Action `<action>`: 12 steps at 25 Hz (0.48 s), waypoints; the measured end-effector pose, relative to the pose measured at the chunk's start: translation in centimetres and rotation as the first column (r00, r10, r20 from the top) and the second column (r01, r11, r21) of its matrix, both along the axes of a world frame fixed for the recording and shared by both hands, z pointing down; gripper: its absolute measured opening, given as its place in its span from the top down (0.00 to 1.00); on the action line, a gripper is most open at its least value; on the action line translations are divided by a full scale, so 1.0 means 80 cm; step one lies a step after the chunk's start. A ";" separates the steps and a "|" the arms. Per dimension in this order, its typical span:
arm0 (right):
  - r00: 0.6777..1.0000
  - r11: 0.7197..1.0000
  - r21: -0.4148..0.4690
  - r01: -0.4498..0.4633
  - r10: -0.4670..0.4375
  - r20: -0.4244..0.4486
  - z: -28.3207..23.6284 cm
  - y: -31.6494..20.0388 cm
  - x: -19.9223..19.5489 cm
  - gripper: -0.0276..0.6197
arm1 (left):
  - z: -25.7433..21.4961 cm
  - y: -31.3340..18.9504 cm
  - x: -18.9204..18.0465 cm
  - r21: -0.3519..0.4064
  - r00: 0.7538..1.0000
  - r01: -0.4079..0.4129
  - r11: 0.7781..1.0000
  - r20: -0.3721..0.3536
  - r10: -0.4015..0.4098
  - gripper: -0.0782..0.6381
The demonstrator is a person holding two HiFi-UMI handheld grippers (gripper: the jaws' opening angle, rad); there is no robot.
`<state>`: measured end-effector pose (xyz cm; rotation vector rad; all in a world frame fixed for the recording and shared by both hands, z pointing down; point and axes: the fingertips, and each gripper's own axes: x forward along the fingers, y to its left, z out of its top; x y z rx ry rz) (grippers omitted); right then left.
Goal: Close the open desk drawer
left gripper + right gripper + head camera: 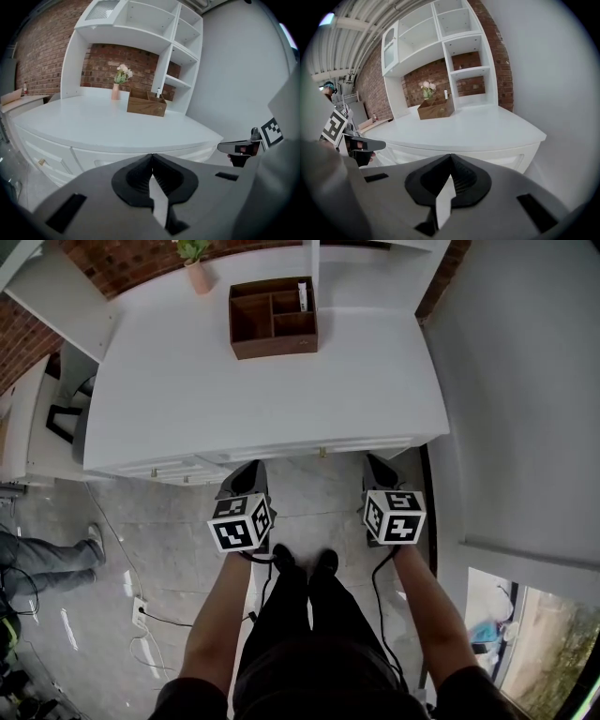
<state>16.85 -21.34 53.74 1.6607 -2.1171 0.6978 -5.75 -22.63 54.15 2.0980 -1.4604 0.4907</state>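
"Head view first: where does the drawer lie from you?"

"Ahead of me, mid-frame. The drawer (309, 451) shows as a narrow white strip under the front edge of the desk (281, 390). Its long axis runs left to right, and there is a small knob (322, 454) on it. It looks only slightly out, and I can't tell how far. My left gripper (246, 467) and right gripper (378, 463) both point up the frame at that strip, with their tips near it. The knob sits between them, a little nearer the right one, I'd judge."

"Left gripper view?"

"My jaws meet at the tips with nothing between them. The desk front curves across the frame just above them and is clearly apart from them. The right gripper shows at the right edge."

"Right gripper view?"

"Same there: jaws together and empty. The drawer front lies straight ahead, across my line of sight. So I reckon the push goes forward, square to that long face. I'd use both grippers side by side, or the right one alone near the knob."
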 end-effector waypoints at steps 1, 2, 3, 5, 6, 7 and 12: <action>1.000 1.000 0.016 0.005 -0.006 0.005 -0.009 0.006 -0.001 0.95 | -0.009 0.004 0.002 0.017 1.000 -0.008 1.000 0.006 0.008 0.88; 1.000 0.999 0.033 0.010 -0.010 0.010 -0.019 0.011 -0.003 0.95 | -0.017 0.008 0.004 0.035 1.000 -0.015 0.999 0.011 0.015 0.88; 1.000 0.999 0.050 0.014 -0.015 0.016 -0.028 0.017 -0.003 0.95 | -0.026 0.013 0.006 0.053 1.000 -0.021 0.998 0.016 0.020 0.88; 0.999 0.996 0.083 0.022 -0.024 0.027 -0.047 0.028 -0.005 0.95 | -0.043 0.021 0.008 0.088 0.999 -0.029 0.996 0.022 0.028 0.88; 0.999 0.995 0.098 0.024 -0.028 0.030 -0.056 0.033 -0.005 0.95 | -0.052 0.026 0.008 0.103 0.999 -0.033 0.994 0.023 0.031 0.88; 0.999 0.993 0.112 0.025 -0.029 0.033 -0.064 0.039 -0.005 0.95 | -0.060 0.032 0.008 0.118 0.999 -0.035 0.992 0.022 0.033 0.88; 0.998 0.985 0.174 0.020 -0.031 0.061 -0.103 0.067 -0.005 0.95 | -0.101 0.064 0.007 0.184 0.999 -0.043 0.982 0.024 0.039 0.88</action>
